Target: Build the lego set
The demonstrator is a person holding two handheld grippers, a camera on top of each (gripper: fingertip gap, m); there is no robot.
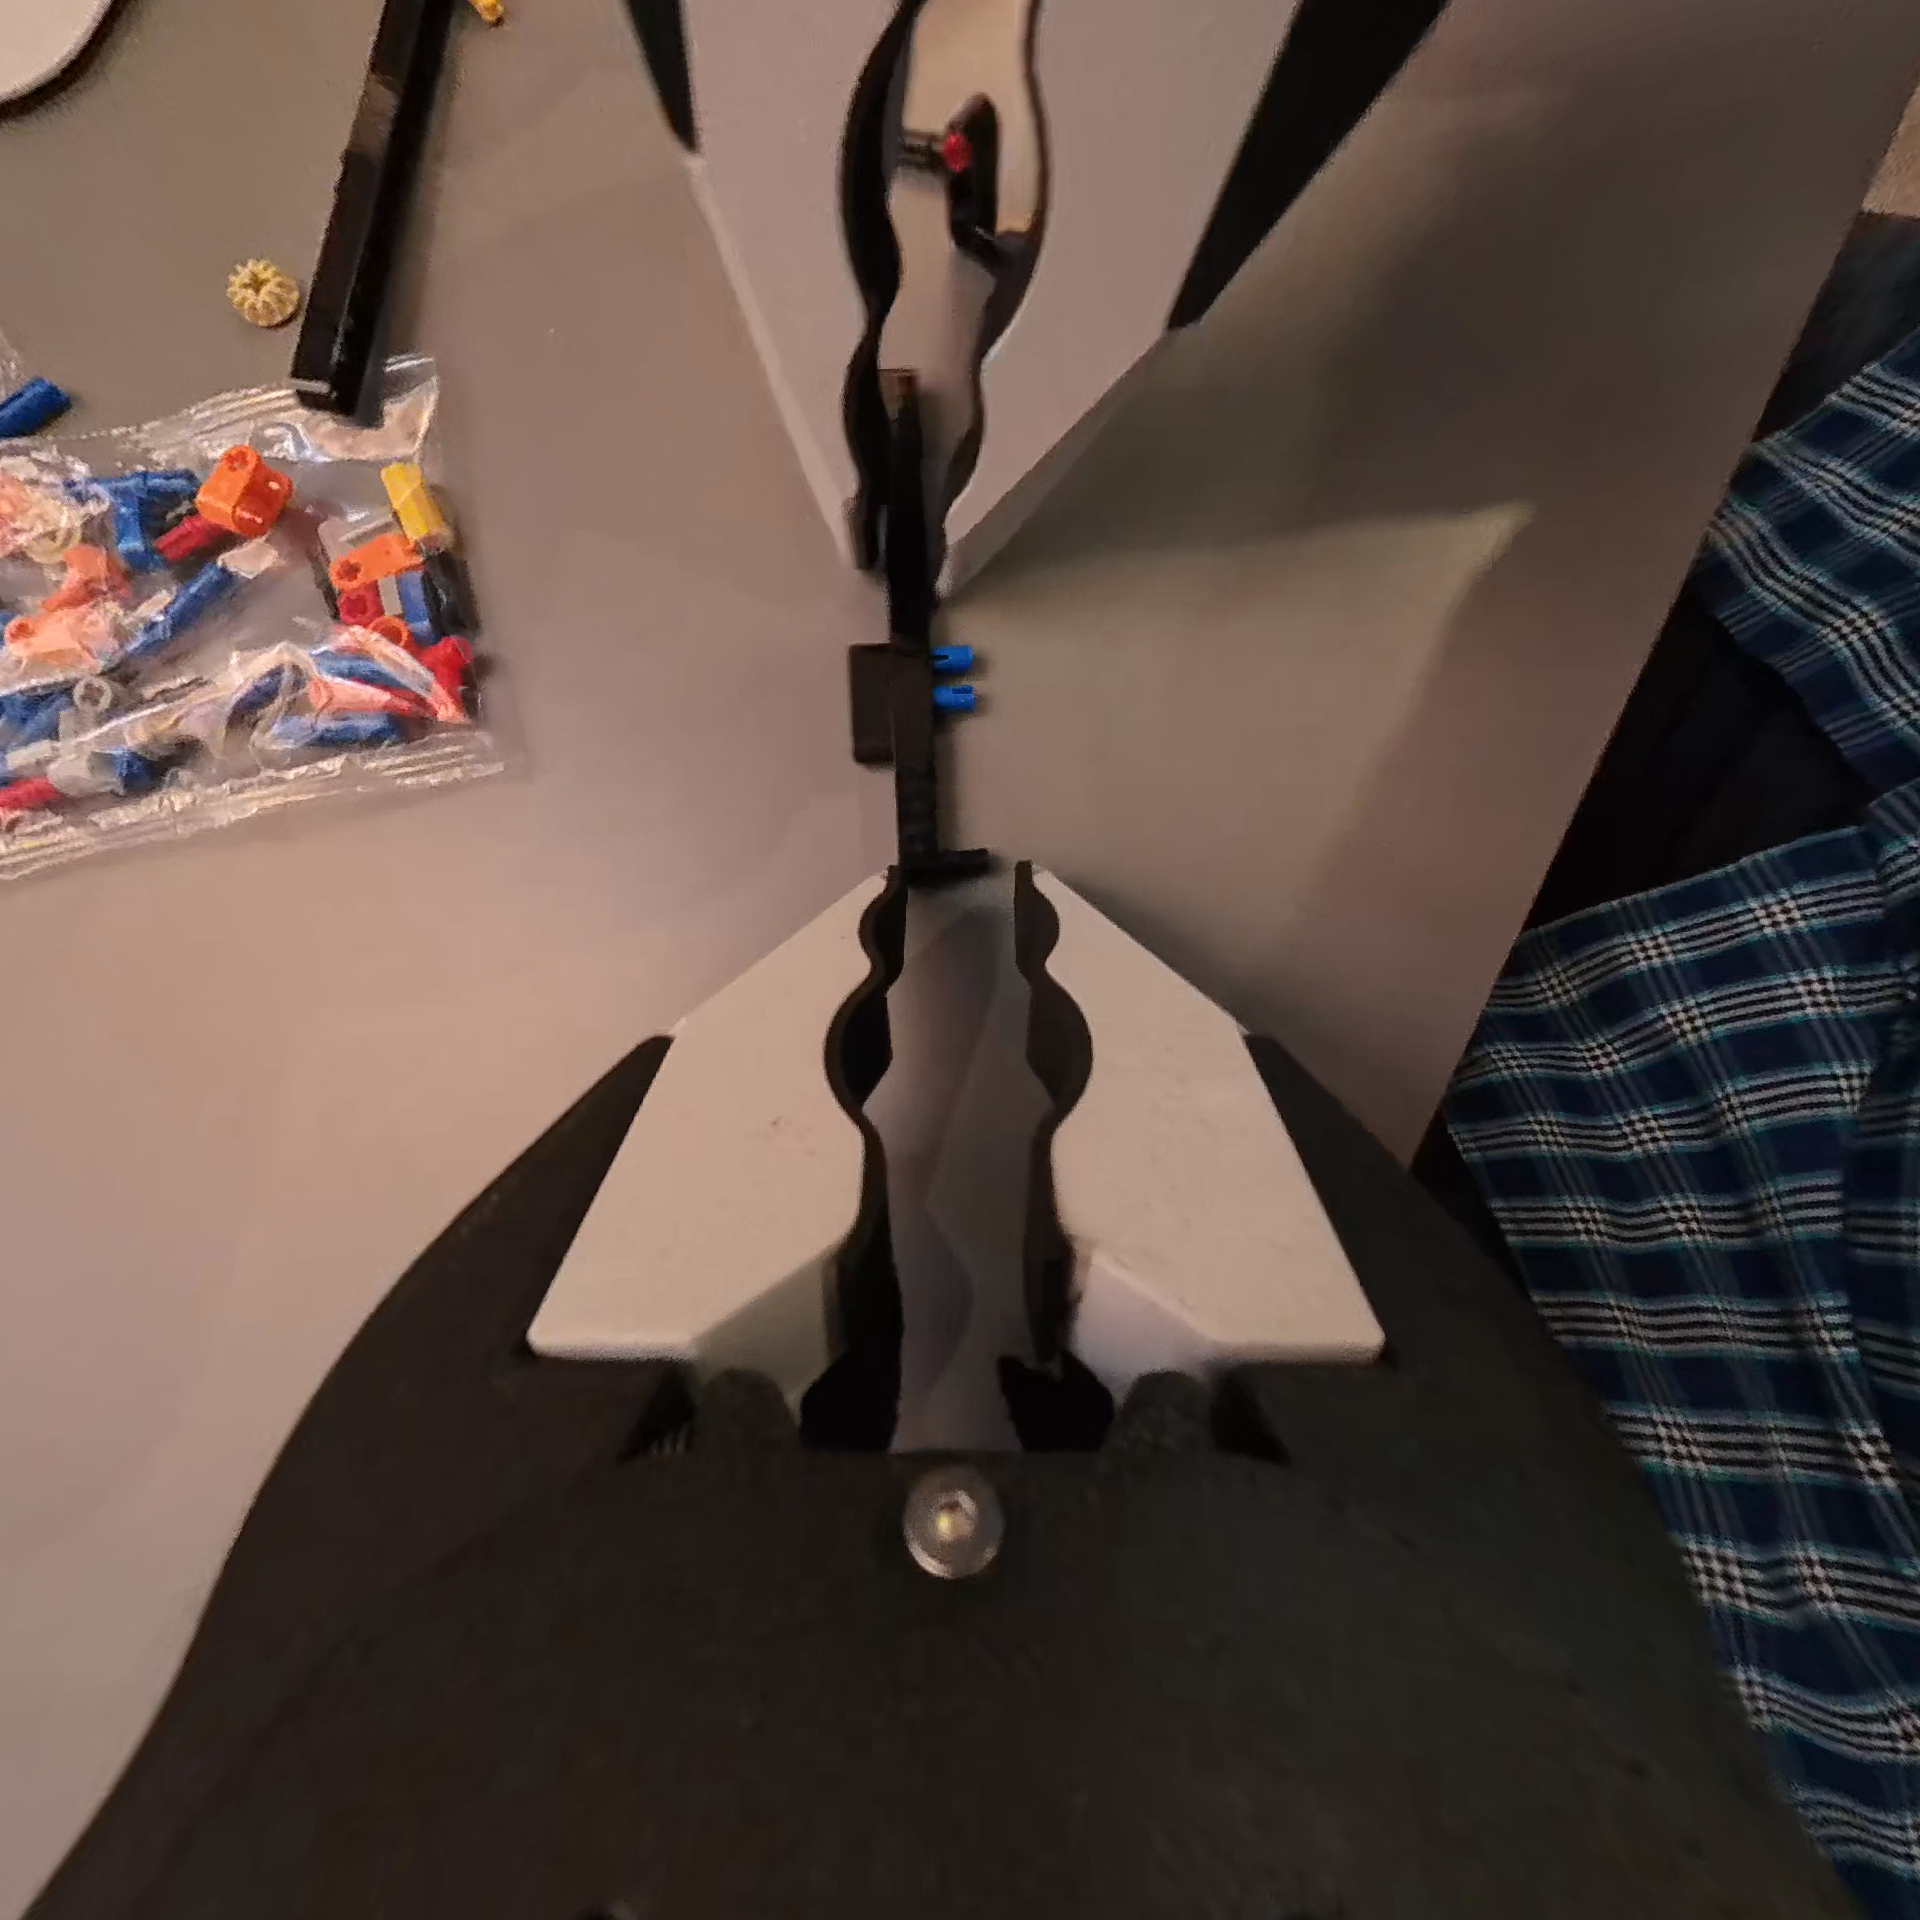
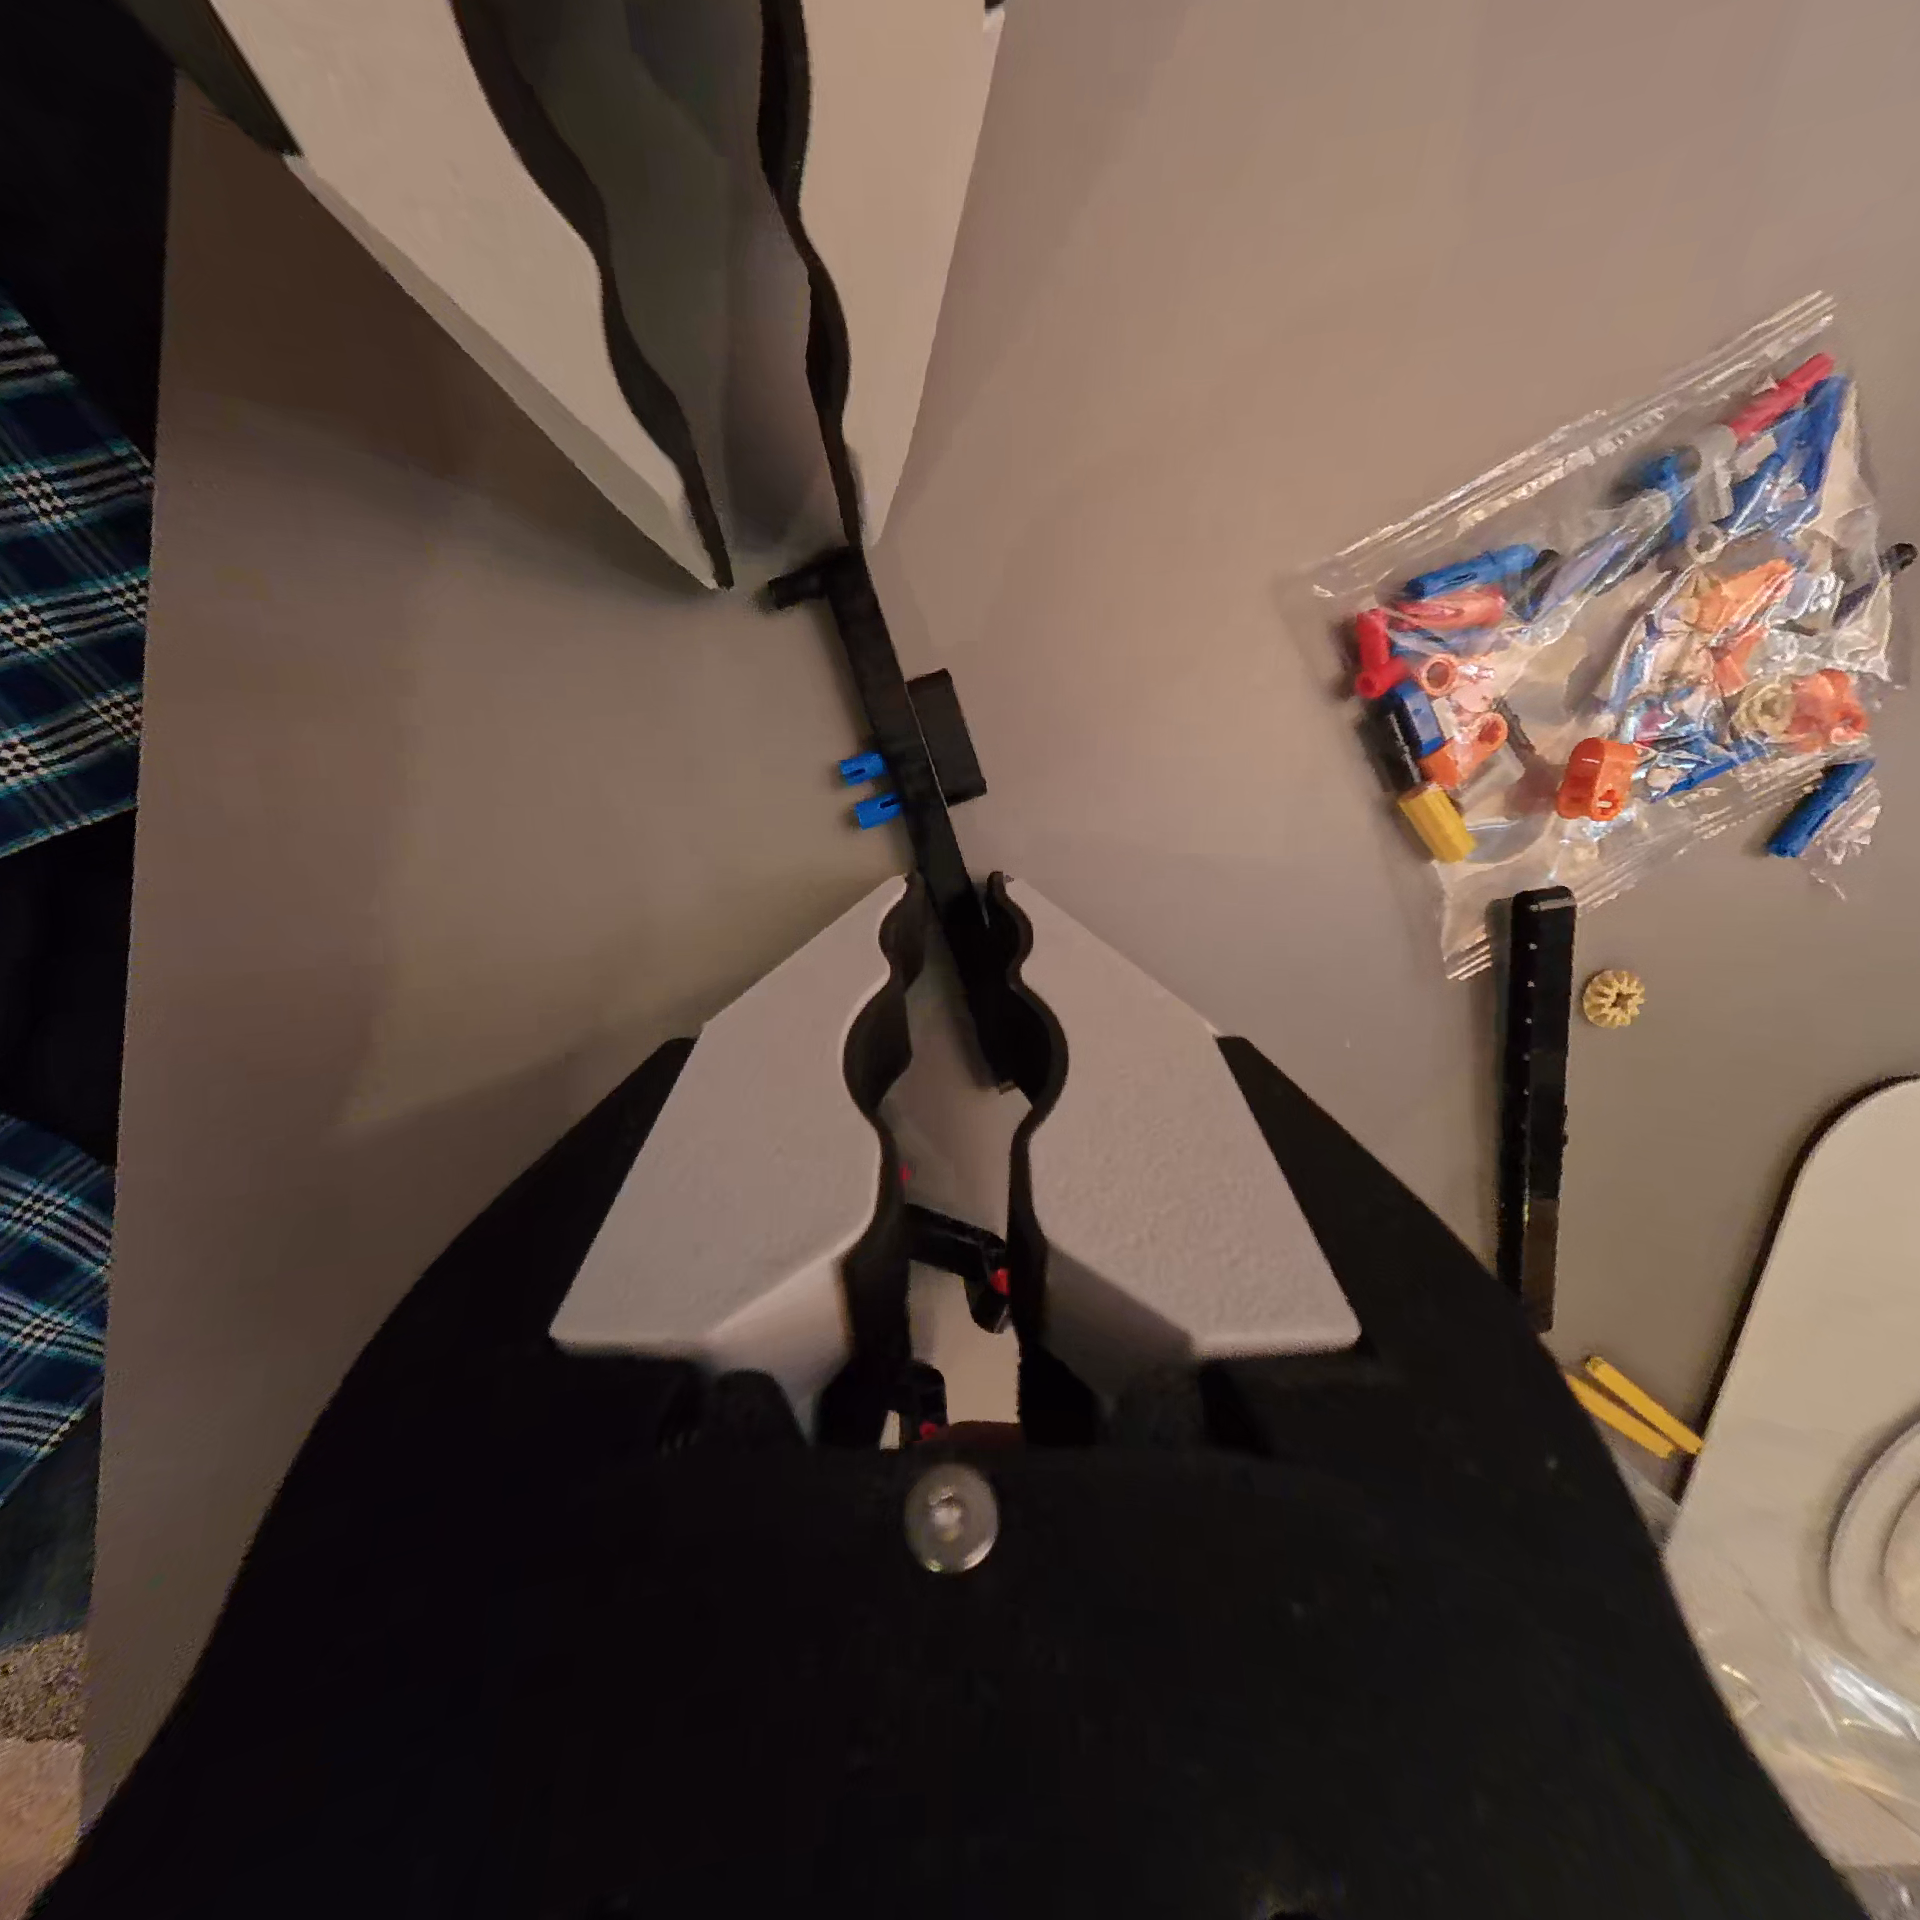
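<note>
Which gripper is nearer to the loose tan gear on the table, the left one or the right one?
Right. The tan gear lies just off the right gripper, beside its fingers. The left gripper is at the far end of the black beam, farther from it.

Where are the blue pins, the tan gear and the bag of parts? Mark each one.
blue pins (image 1: pixel 953 675): left wrist view, between the two pin ends.
tan gear (image 2: pixel 1614 1001): right wrist view, its toothed face.
bag of parts (image 2: pixel 1621 644): right wrist view, clear plastic mid-bag.
</note>
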